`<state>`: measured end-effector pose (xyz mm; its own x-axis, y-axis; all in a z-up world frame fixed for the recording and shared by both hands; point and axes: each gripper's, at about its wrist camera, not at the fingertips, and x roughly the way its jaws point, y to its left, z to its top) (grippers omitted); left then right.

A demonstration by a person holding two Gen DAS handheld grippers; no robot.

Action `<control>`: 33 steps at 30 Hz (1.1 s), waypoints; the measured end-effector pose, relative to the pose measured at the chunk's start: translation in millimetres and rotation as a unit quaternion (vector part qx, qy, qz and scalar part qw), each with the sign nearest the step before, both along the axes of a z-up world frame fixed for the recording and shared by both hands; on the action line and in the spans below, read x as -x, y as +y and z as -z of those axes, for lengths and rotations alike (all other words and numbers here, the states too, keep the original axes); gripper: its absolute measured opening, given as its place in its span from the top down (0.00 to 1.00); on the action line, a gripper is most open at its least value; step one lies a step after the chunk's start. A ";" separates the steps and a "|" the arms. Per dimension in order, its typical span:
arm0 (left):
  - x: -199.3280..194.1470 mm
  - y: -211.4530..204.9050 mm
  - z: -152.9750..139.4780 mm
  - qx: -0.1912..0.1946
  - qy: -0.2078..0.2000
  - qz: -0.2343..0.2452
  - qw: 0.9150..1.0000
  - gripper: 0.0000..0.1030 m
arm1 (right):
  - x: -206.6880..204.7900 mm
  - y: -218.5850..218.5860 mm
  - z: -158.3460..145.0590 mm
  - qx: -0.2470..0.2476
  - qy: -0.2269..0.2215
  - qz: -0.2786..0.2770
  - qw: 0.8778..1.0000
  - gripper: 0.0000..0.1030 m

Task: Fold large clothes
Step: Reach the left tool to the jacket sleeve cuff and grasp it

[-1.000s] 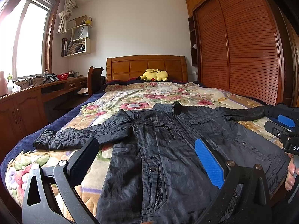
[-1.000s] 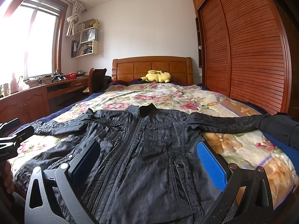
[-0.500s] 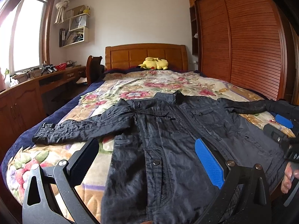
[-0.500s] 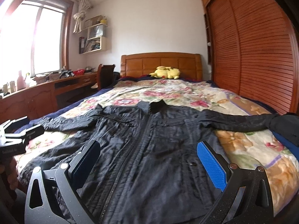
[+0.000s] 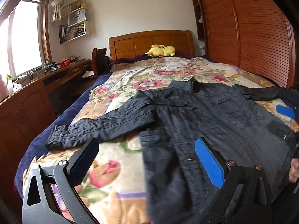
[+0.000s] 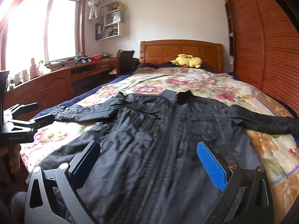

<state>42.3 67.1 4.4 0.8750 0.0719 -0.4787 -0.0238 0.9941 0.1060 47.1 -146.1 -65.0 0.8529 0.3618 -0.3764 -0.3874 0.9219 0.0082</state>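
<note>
Both cameras have swung leftward over the last second, so the dark jacket (image 5: 196, 123) now sits further right in the left wrist view, with more floral bedspread (image 5: 115, 160) showing beside it. The jacket itself appears not to have moved, which suggests folding has not begun and the grippers are only lining up for a first grasp.

That jacket lies flat, front side up, on the near half of the bed, collar toward the wooden headboard (image 6: 181, 52) and hem toward the viewer. It is black or very dark navy, lightly wrinkled, closed along a centre zipper (image 6: 168, 149), with flap chest pockets. Both sleeves are spread straight out sideways; the jacket's left-hand sleeve (image 5: 97, 128) reaches almost to the bed's edge.

Hovering above the hem, the left gripper (image 5: 145, 160) has its two fingers spread wide with nothing between them. Likewise the right gripper (image 6: 147, 162) is spread wide and empty, over the lower front near the zipper.

Further out, a yellow plush toy (image 6: 186, 60) rests by the headboard, a wooden desk (image 6: 56, 82) runs under the window, and a slatted wardrobe (image 5: 252, 37) fills the right wall.
</note>
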 end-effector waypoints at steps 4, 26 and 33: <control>-13.9 30.4 3.5 0.000 0.018 -0.013 1.000 0.00 | -13.2 12.6 -7.5 0.001 -0.005 -0.016 1.000 0.00; -88.7 196.1 51.5 0.011 0.092 -0.107 0.990 0.00 | -107.9 94.8 6.0 0.016 0.045 -0.087 0.995 0.00; -113.1 244.7 64.7 0.030 0.117 -0.141 0.983 0.00 | -114.8 100.0 5.8 0.031 0.056 -0.115 0.991 0.00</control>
